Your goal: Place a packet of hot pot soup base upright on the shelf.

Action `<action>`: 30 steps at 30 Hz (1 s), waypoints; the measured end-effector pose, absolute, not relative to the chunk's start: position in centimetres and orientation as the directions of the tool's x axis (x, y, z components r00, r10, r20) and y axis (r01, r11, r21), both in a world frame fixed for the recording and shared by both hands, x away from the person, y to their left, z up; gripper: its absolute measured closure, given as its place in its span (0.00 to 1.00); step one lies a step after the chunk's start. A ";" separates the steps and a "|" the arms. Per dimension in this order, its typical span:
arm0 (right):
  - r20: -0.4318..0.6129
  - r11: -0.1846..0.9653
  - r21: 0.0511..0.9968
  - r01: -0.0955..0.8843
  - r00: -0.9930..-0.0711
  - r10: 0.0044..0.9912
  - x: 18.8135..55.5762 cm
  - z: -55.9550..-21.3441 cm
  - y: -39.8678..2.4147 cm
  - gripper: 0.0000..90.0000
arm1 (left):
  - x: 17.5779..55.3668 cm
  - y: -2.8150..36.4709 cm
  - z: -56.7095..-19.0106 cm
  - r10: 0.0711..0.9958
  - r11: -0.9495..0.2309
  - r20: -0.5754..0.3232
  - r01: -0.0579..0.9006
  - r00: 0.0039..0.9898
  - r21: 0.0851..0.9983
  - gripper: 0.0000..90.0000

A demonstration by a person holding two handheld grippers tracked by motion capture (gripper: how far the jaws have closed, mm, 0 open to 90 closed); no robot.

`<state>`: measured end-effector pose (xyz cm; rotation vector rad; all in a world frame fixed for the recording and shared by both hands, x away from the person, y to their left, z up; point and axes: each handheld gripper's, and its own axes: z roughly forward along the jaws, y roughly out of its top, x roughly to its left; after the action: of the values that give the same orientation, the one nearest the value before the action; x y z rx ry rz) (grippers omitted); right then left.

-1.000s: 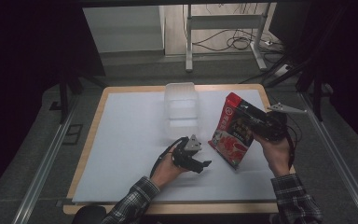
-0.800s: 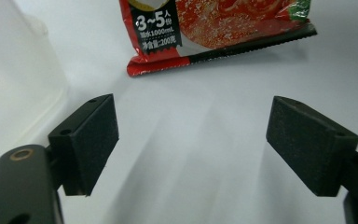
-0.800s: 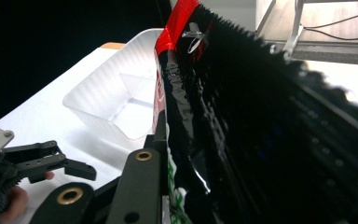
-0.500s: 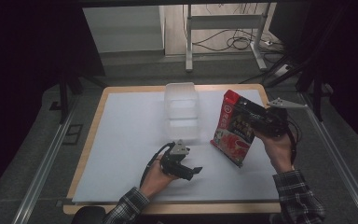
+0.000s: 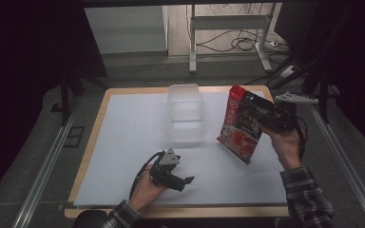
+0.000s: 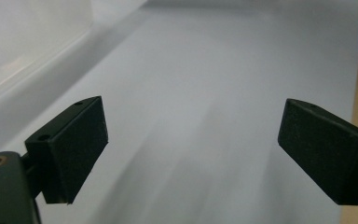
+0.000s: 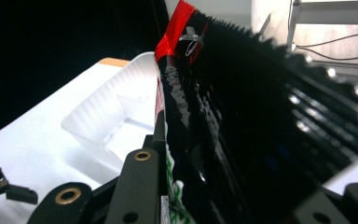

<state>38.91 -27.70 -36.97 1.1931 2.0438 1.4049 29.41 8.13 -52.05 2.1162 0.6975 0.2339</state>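
Observation:
A red snack bag (image 5: 240, 127) with pictures on its front hangs tilted above the right side of the white table. My right gripper (image 5: 253, 107) is shut on the bag's upper part. In the right gripper view the bag (image 7: 242, 116) shows its dark glossy back and red top edge, clamped between the jaws of the right gripper (image 7: 186, 186). A clear plastic container (image 5: 185, 113) stands open at the table's middle back. My left gripper (image 5: 189, 180) rests low near the front edge, pointing right. Its jaws stand wide apart over bare table in the left gripper view (image 6: 193, 149).
The white mat (image 5: 133, 128) lies on a wooden tabletop (image 5: 92, 142). The container's wall (image 6: 23, 51) shows at the upper left of the left gripper view, and the container (image 7: 116, 112) lies beyond the bag. Metal rails (image 5: 43, 175) flank the table.
My left gripper has drawn back toward the front edge and slightly left, staying open. The right gripper has lifted the bag a little.

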 end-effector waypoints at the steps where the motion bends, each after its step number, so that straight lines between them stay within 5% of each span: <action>1: 0.144 0.137 0.894 0.426 -0.563 0.814 38.9 -37.0 -27.7 0.78 | 29.4 8.1 -52.1 0.558 -0.464 -0.084 0.395 0.825 0.793 0.08; 30: 0.172 0.085 0.920 0.382 -0.589 0.790 44.5 -32.3 -24.5 0.78 | 26.7 11.3 -53.0 0.622 -0.464 -0.060 0.430 0.780 0.775 0.01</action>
<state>44.50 -24.47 -32.28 1.1570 2.0000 1.5085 26.73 11.28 -52.99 2.1297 0.7797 0.2922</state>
